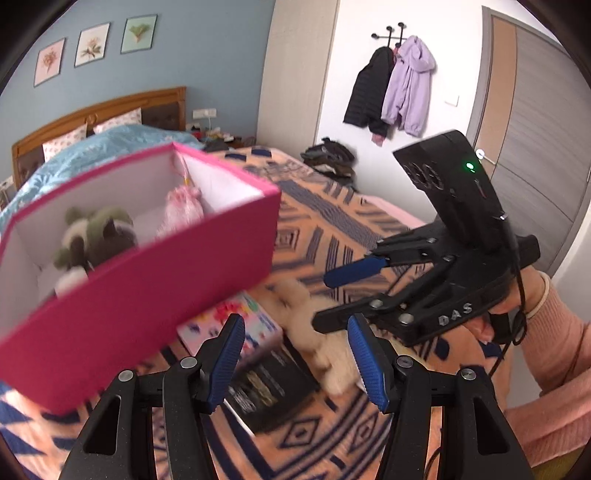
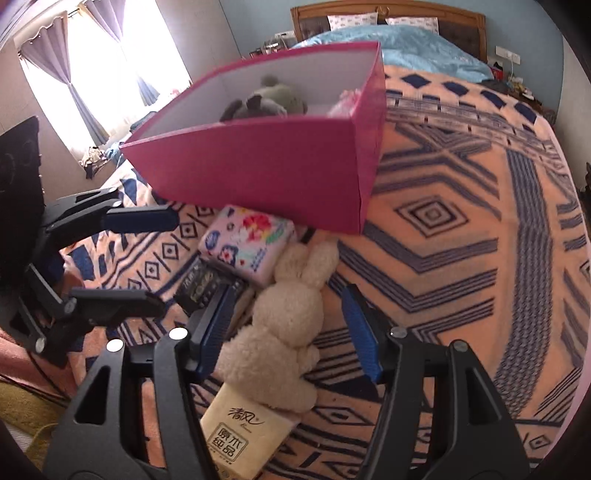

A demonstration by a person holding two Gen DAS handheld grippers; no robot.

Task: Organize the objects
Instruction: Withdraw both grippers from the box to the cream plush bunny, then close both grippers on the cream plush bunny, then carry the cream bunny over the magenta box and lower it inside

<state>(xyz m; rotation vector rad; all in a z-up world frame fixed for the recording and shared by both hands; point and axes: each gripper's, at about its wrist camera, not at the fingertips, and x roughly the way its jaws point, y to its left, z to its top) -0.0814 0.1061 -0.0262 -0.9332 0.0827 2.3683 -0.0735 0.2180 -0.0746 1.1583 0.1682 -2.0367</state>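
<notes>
A pink box (image 2: pixel 258 173) stands on the patterned blanket, with a grey-green plush toy (image 2: pixel 266 99) and a pink frilly item (image 1: pixel 183 206) inside. In front of it lie a floral tissue pack (image 2: pixel 247 243), a black pack (image 2: pixel 203 284), a cream plush rabbit (image 2: pixel 288 295) and a yellow tissue pack (image 2: pixel 240 432). My right gripper (image 2: pixel 288 325) hovers open over the rabbit, which lies between its fingers without the pads pressing it. My left gripper (image 1: pixel 295 354) is open above the black pack (image 1: pixel 266 387), holding nothing. Each gripper shows in the other's view: right gripper (image 1: pixel 328 295), left gripper (image 2: pixel 162 258).
The blanket (image 2: pixel 461 221) stretches bare to the right of the box. A blue quilt (image 2: pixel 406 44) and wooden headboard (image 2: pixel 388 14) lie beyond. Jackets (image 1: pixel 399 88) hang on wall hooks near a door (image 1: pixel 524 147); a clothes pile (image 1: pixel 328 158) sits at the bed's far edge. Curtains (image 2: pixel 74 74) frame a window.
</notes>
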